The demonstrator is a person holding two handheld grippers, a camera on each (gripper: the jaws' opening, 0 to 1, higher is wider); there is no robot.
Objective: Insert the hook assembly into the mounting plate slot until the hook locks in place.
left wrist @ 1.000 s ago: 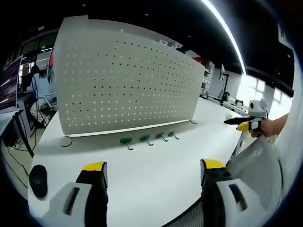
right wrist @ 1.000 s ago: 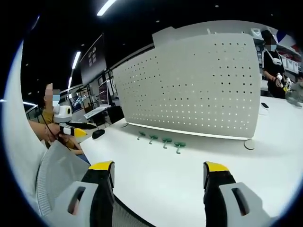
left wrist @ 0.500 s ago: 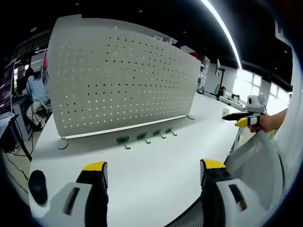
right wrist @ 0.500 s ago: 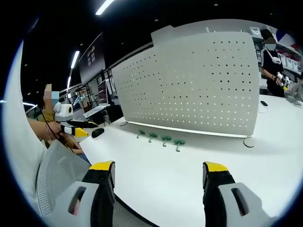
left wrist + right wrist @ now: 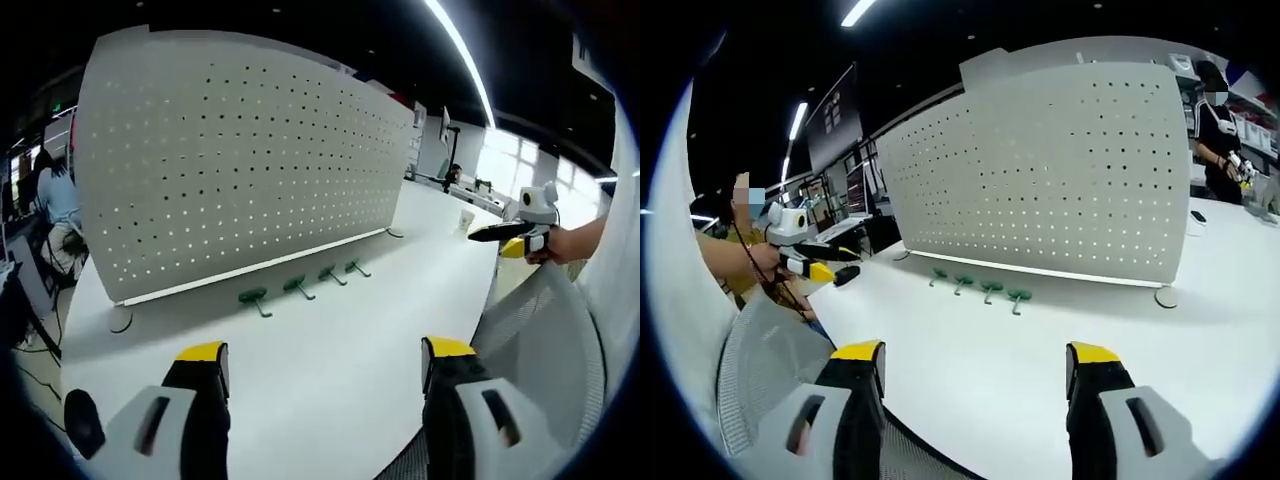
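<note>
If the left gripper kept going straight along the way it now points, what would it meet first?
Probably the row of green hooks lying on the white table, just ahead of the open left gripper; the pegboard stands behind them. Depth is uncertain.

No readable text, labels or numbers, dark hanging sign (image 5: pixel 833 122) at ten o'clock in right gripper view carried pale marks too blurred to read, small green glow (image 5: pixel 56 107) at nine o'clock in left gripper view illegible
</note>
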